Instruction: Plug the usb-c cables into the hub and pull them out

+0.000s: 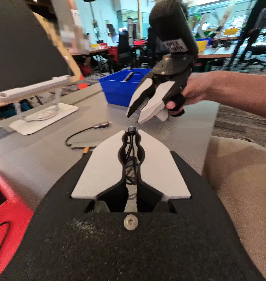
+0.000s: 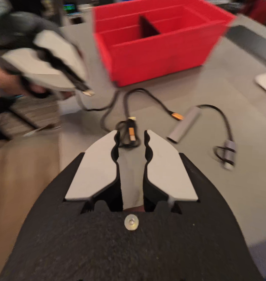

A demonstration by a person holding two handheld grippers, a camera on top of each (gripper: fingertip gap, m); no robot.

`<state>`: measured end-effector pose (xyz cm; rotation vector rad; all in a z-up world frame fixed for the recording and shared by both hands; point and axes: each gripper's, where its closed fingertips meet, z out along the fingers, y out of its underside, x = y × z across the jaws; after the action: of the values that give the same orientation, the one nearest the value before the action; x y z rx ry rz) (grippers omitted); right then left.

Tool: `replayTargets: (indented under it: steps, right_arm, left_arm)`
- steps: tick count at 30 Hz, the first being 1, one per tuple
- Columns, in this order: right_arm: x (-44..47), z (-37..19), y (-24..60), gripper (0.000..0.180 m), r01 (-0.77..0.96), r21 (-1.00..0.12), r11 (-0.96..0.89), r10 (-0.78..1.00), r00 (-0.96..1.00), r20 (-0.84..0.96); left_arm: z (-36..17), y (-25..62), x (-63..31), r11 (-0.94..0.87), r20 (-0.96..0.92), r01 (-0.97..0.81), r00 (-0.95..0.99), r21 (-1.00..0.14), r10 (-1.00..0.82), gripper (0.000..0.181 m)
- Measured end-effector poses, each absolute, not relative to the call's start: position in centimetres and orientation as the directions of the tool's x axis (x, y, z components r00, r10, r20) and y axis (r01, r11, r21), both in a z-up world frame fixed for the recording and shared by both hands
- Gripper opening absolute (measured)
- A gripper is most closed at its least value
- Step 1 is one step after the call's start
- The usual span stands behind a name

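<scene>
Left wrist view shows the left gripper point(image 1: 131, 132) pinching a black usb-c cable plug point(image 1: 131, 129); the right gripper point(image 2: 130, 133), parted and empty, should steady the slim grey aluminium hub point(image 2: 184, 124) lying far right on the table, I'd judge.

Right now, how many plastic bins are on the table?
2. A red bin with dividers sits at the far side in the right wrist view; a blue bin sits behind the right gripper in the left wrist view. Others may be out of view.
</scene>
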<state>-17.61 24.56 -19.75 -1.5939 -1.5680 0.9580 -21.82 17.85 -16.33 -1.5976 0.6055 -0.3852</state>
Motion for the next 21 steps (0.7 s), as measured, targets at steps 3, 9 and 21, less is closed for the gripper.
replayTargets:
  steps: [3, 9, 21]
  right_arm:
    - [-18.8, -22.5, 28.5, 0.035, 0.493, -0.853, -0.168, 0.972, 0.226, -0.061]
    - [-22.0, -27.0, 32.5, 0.048, 0.609, -0.764, -0.212, 0.888, 0.446, 0.109]
    - [-21.9, -28.7, 32.4, 0.022, 0.639, -0.692, -0.335, 0.894, 0.447, -0.02]
  left_arm:
    - [-16.4, 18.4, -23.3, -0.039, -0.151, -0.199, 0.843, -0.979, -0.517, 0.009]
    - [-16.7, 18.3, -23.0, -0.04, -0.176, -0.229, 0.838, -0.973, -0.516, 0.009]
    - [-17.7, 19.6, -25.8, -0.096, -0.134, -0.2, 0.873, -0.975, -0.468, 0.009]
